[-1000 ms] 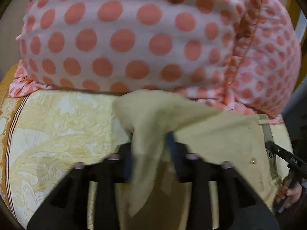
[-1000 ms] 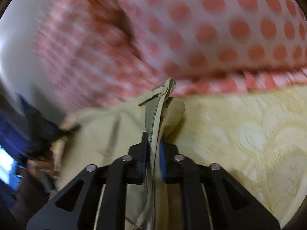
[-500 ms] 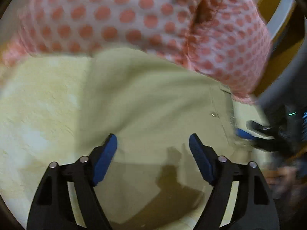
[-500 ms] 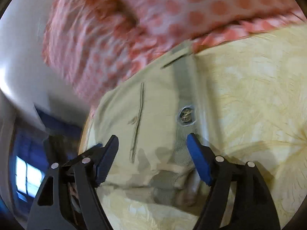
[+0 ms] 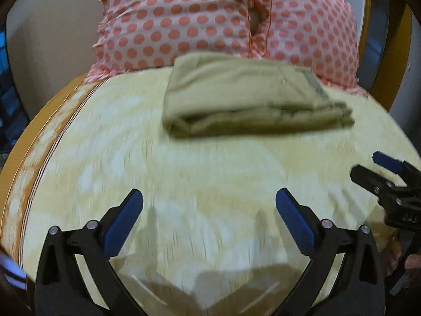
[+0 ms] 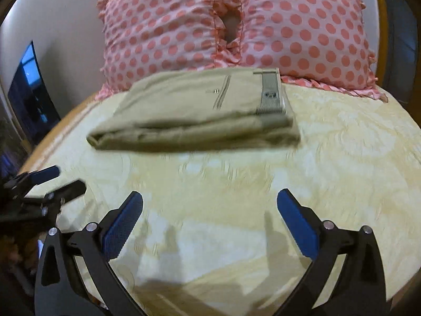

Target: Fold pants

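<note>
A pink polka-dot pillow [image 6: 236,26] rests on the yellow patterned bedspread [image 6: 342,163]

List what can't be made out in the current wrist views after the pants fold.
- Folded pants: layered front edge is motion-blurred in both views, so the number of layers can't be counted.
- Waistband button: too small to read.
- Far edge of the pants: hidden by their own top, against the pillows.
- Right hand-held gripper in the left wrist view: cut off by the frame edge.
- Bedspread: pattern smeared by blur in the left view.
</note>
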